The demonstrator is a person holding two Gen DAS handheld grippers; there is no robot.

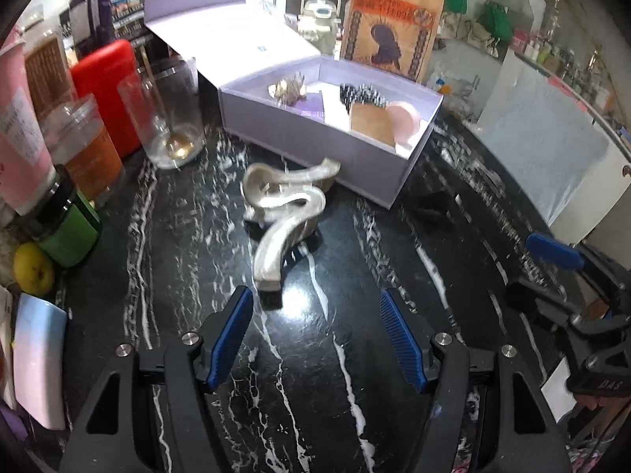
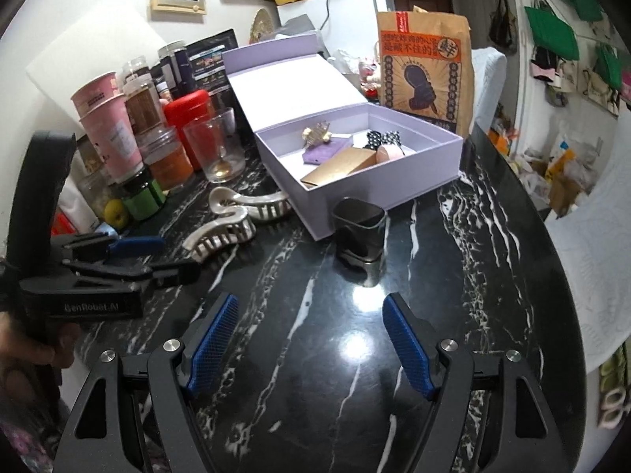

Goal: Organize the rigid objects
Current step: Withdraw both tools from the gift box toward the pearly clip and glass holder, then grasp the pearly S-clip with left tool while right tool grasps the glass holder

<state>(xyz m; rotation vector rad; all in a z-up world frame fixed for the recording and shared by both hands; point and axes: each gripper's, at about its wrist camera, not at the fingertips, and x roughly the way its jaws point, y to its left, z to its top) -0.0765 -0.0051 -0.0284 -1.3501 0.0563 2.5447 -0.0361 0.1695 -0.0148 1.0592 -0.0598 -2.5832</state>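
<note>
While the pearly hair claw [image 1: 286, 213] lies on the black marbled worktop [image 1: 355, 276] just ahead of the left gripper [image 1: 315, 339], both tilted-down grippers hold their fingers apart and empty, the right gripper [image 2: 311, 347] facing a dark cup [image 2: 361, 234] beside the lilac box [image 2: 394, 181].

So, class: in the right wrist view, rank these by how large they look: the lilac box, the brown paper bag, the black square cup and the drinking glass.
1. lilac box, lid included
2. brown paper bag
3 and 4. black square cup and drinking glass look alike; the cup sits nearer the camera, so no ranking.
</note>
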